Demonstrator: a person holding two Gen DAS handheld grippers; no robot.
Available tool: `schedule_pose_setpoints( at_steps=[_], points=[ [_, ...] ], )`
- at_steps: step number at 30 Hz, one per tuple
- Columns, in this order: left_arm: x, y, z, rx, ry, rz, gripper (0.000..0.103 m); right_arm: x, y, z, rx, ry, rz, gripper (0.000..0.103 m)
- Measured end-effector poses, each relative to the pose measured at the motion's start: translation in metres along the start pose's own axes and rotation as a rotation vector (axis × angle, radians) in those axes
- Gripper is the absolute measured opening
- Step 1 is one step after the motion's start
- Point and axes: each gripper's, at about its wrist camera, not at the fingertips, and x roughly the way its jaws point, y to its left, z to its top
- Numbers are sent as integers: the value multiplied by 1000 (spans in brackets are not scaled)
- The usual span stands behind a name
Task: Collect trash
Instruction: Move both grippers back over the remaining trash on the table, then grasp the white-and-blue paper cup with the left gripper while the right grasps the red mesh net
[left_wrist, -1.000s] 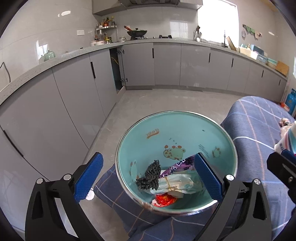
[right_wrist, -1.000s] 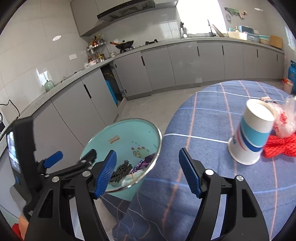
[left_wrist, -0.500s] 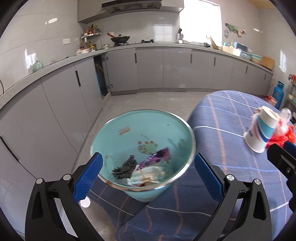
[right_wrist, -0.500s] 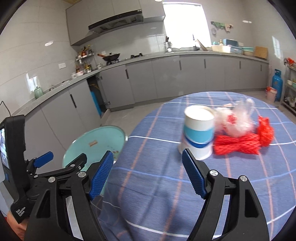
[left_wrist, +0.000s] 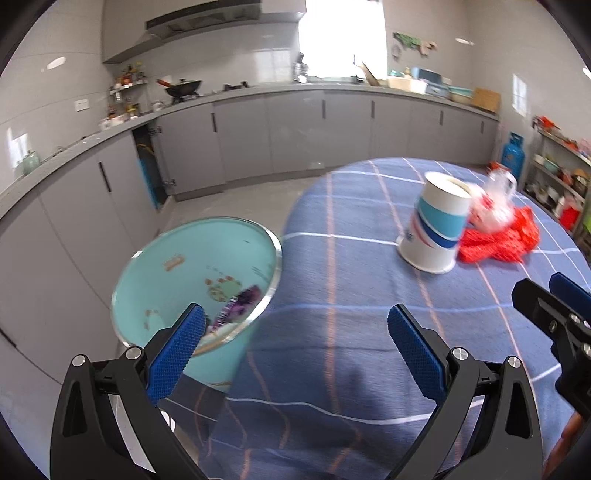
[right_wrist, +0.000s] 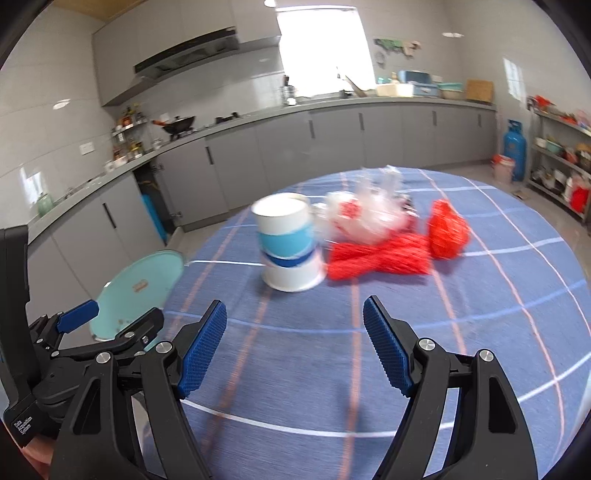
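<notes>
Right wrist view puts your right gripper (right_wrist: 295, 347) over the blue checked tablecloth (right_wrist: 480, 332), its blue pads well apart with only cloth between them; the jaws have just been opening and then held. They hold nothing. That spread looks meant for the paper cup (right_wrist: 290, 243), which stands mouth-down straight ahead, wider than a narrow grip would take.

Your left gripper (left_wrist: 295, 350) is likewise wide open and empty, hanging over the table's near edge. Beside it, off the edge and lower than the tabletop, sits the teal bin (left_wrist: 155, 280), placed where you can drop things without a long carry. Some rubbish already lies in it, a purple wrapper (left_wrist: 242, 301) among it.

What remains is on the table: the cup, a crumpled clear plastic bag (right_wrist: 373, 218) with red print touching it on the far side, and red mesh netting (right_wrist: 399, 254) bunched just beside both. They lie clustered, so taking the cup first probably frees the rest.

As for writing, the cup's blue bands carry no text you can read; both views are blurred. The bin's inner wall shows a small orange mark and a cartoon figure, illegible. A small white label on the left gripper's body cannot be made out.
</notes>
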Motion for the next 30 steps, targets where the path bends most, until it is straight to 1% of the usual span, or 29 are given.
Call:
schedule_pose_setpoints(
  at_steps=[6, 12, 19, 24, 30],
  points=[
    [1, -28, -4, 65, 5, -23, 97, -6, -28, -8, 51, 1, -59, 76],
    [-1, -54, -5, 120, -4, -64, 97, -9, -46, -8, 86, -2, -82, 76],
    [-1, -73, 2, 151, -7, -96, 97, -11, -56, -6, 106, -4, -108, 76],
    [5, -81, 4, 150, 16, -118, 97, -9, -65, -6, 121, 5, -128, 76],
    [10, -86, 7, 159, 20, -114, 97, -9, -78, -2, 145, 4, -150, 75]
  ],
)
